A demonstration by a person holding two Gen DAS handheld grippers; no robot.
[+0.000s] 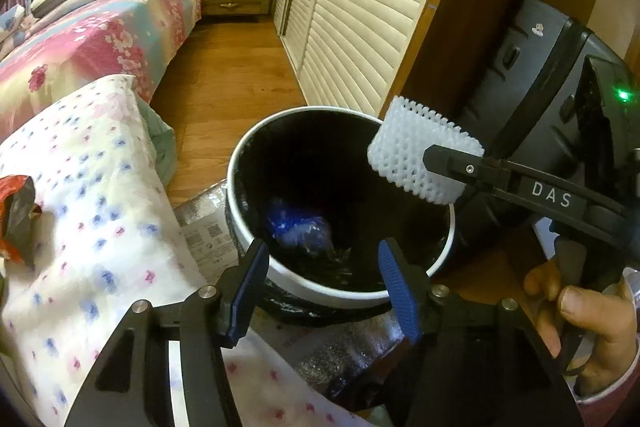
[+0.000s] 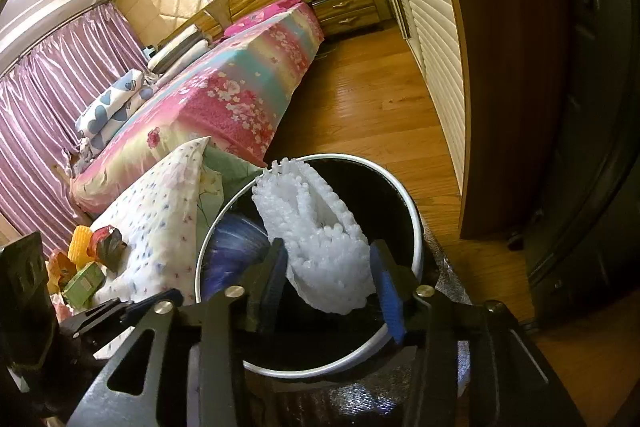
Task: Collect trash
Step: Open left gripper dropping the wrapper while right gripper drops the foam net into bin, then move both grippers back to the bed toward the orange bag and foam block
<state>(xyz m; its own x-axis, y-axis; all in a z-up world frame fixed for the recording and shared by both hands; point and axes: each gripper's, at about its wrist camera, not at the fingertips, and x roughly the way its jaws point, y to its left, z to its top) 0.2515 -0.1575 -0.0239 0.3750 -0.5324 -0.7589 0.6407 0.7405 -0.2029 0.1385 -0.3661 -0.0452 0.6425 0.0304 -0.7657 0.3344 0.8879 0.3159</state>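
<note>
Bedroom wooden floor (image 1: 224, 87) | round white-rimmed black-lined bin (image 1: 256, 239), blue wrapper (image 1: 298, 227) inside | left tongs (image 1: 320, 291) parted, empty | right tongs (image 2: 328, 283) loosened around white foam mesh sleeve (image 2: 316, 239), grip uncertain

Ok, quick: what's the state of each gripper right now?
Left gripper: open, empty.
Right gripper: closed on the white foam net.

In the left wrist view the blue wrapper (image 1: 298, 227) inside the black-lined bin (image 1: 280, 275) is smeared by blur, its print unreadable. The bin's near rim is covered by the left gripper (image 1: 322, 291). The red wrapper (image 1: 16, 219) on the spotted cover's left edge is cut off by the picture (only part shows). Whether the white foam net (image 2: 320, 247) touches the right gripper's pads (image 2: 386, 291) cannot be told.
</note>
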